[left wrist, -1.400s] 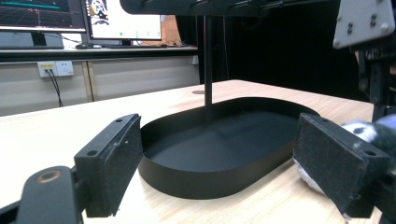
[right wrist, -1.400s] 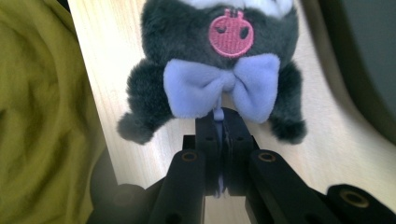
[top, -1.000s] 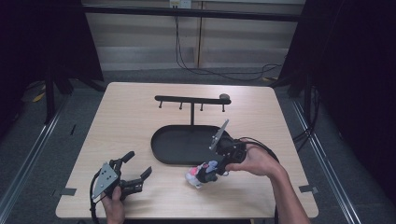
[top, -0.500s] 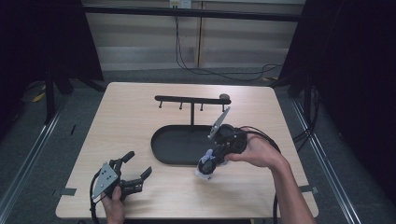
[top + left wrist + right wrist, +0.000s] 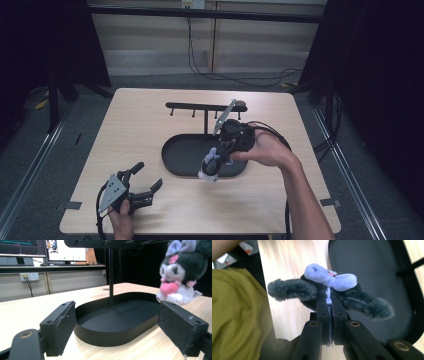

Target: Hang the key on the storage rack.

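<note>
Your right tool holds a small black-and-white plush toy with a lavender bow over the near rim of the black oval metal tray, its jaws pressed together on a thin pale loop at the top of the toy's head. In the right gripper view the plush toy hangs with its two dark furry ears spread to either side of the tool. Whether the toy's feet touch the tray rim is hard to judge from above. Your left tool rests low at the near left of the light wooden table, well apart from the tray, jaws wide apart and empty. A black T-shaped hanger stand rises from the tray's far side.
</note>
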The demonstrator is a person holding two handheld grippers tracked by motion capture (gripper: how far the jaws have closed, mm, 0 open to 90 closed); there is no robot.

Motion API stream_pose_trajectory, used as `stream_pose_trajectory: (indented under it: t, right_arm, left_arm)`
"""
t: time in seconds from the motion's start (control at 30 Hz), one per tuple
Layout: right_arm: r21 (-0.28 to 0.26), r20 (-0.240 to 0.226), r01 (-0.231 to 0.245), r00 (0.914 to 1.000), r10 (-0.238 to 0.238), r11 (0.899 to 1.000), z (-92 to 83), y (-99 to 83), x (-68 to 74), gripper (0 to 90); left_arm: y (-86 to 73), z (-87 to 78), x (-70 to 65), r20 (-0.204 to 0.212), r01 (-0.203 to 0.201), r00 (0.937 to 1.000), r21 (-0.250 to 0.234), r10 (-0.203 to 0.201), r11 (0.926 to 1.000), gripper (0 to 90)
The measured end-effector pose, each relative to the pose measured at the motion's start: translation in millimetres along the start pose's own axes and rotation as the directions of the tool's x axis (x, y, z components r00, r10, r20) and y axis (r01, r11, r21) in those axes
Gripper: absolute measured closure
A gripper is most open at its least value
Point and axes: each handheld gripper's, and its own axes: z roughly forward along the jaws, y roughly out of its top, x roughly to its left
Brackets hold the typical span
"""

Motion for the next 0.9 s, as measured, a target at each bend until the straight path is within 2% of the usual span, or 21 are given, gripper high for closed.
stream_pose_trajectory:
  t: [0.27, 0.53, 0.6, 0.63, 0.9]
  right_arm:
    - [-0.016, 0.007, 0.02, 0.9998, -0.02, 1.0, -5.8, 23.8, -10.0, 87.2]
    - [0.009, -0.008, -0.01, 0.9999, 0.01, 1.0, 1.9, 34.6, -27.0, 87.2]
    - [0.018, 0.008, -0.018, 0.9998, 0.018, 1.0, 3.1, 36.7, -30.4, 87.2]
    - [0.02, 0.001, -0.022, 0.9997, 0.022, 1.0, 2.9, 37.8, -32.2, 87.2]
    - [-0.006, 0.017, -0.046, 0.9988, 0.046, 0.999, -3.8, 44.4, -45.8, 87.2]
  left_arm:
    - [0.0, 0.2, -0.3, -0.003, -0.001, 1.0, -0.001, 0.001, 1.0, 15.4]
    - [0.0, 0.2, -0.2, -0.001, 0.0, 1.0, -0.001, 0.0, 1.0, 15.4]
    - [-0.1, 0.2, -0.6, -0.002, 0.0, 1.0, -0.004, 0.0, 1.0, 15.4]
    - [0.0, 0.2, -0.6, -0.002, -0.002, 1.0, -0.004, 0.002, 1.0, 15.4]
    - [-0.2, 0.4, -0.6, -0.003, 0.002, 1.0, -0.007, -0.002, 1.0, 15.4]
